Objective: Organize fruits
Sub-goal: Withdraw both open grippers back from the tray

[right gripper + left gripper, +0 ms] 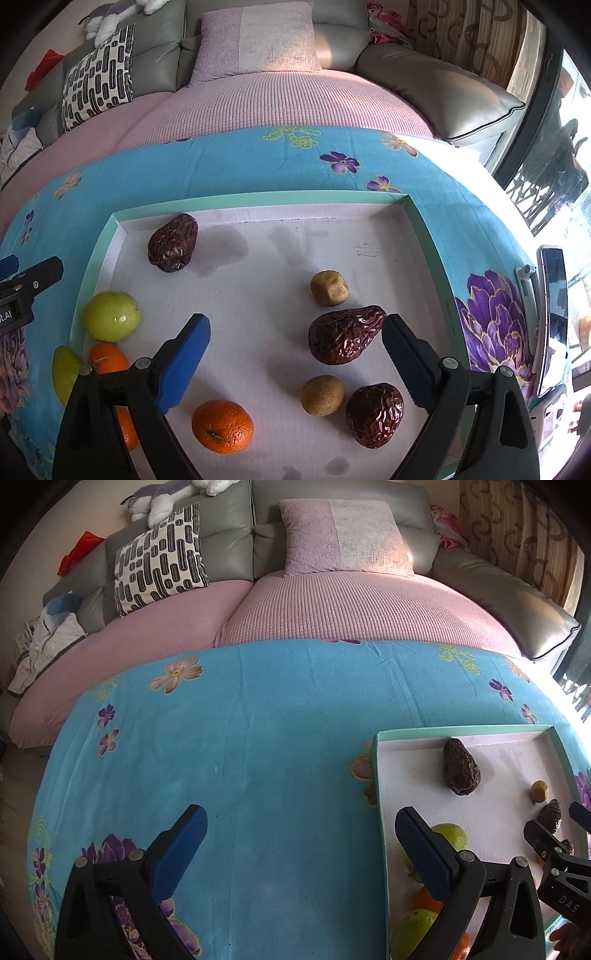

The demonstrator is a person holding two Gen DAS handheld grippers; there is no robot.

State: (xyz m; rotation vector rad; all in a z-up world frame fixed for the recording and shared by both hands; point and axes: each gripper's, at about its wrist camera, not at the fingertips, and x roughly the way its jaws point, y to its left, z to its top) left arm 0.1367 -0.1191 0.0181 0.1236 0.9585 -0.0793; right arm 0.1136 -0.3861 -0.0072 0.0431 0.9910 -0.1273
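Note:
A white tray with a mint-green rim (258, 197) holds the fruit. Three wrinkled dark red dates lie in it: one at the far left (173, 248), one in the middle (345, 334), one nearer (375, 413). Two tan round fruits (329, 288) (323, 395) lie beside them. An orange (222, 426) sits in front, and another orange (108, 358) and two green fruits (112, 320) (65, 369) sit at the left edge. My right gripper (295, 321) is open over the tray, the middle date just inside its right finger. My left gripper (301, 810) is open and holds nothing, straddling the tray's left rim (380, 812).
The tray rests on a blue flowered cloth (240, 757) over a table. Behind it is a grey sofa with a pink cover (351, 613) and cushions. A phone on a stand (552, 314) is at the table's right edge.

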